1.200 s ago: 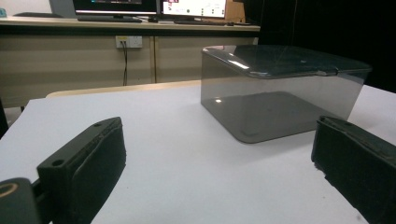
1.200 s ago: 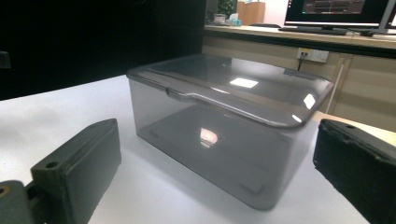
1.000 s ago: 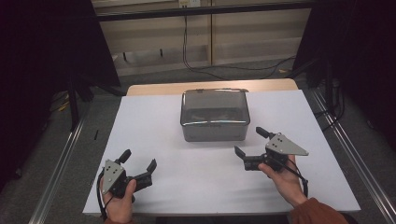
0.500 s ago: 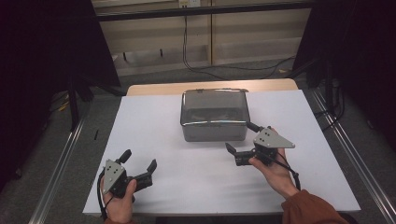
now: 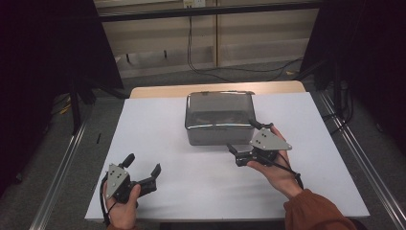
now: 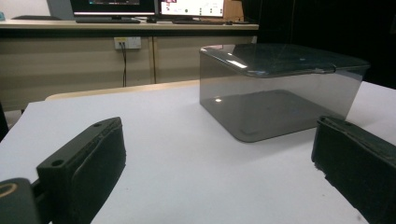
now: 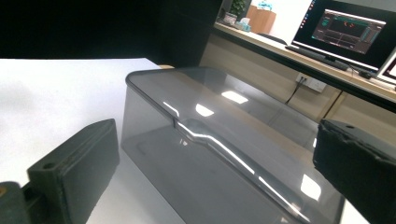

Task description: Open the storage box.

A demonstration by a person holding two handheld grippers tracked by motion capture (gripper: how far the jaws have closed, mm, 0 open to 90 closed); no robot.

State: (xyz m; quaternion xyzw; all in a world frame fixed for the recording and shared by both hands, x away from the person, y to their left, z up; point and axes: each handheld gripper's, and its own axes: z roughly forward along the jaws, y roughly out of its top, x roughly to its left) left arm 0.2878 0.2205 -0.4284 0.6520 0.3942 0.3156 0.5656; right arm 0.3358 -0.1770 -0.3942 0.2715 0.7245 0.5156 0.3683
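High view: the smoky grey translucent plastic box with its lid on [image 5: 219, 117] sits mid-table, long axis crosswise, just ahead and left of the right gripper [image 5: 245, 143], whose jaws gape wide near its front right corner. Left gripper [image 5: 142, 169], jaws also wide, lies well apart, box ahead-right.

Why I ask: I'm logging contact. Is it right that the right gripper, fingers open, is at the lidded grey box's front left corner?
Not quite: the right gripper is at the box's front right corner, fingers open, as the high view shows.
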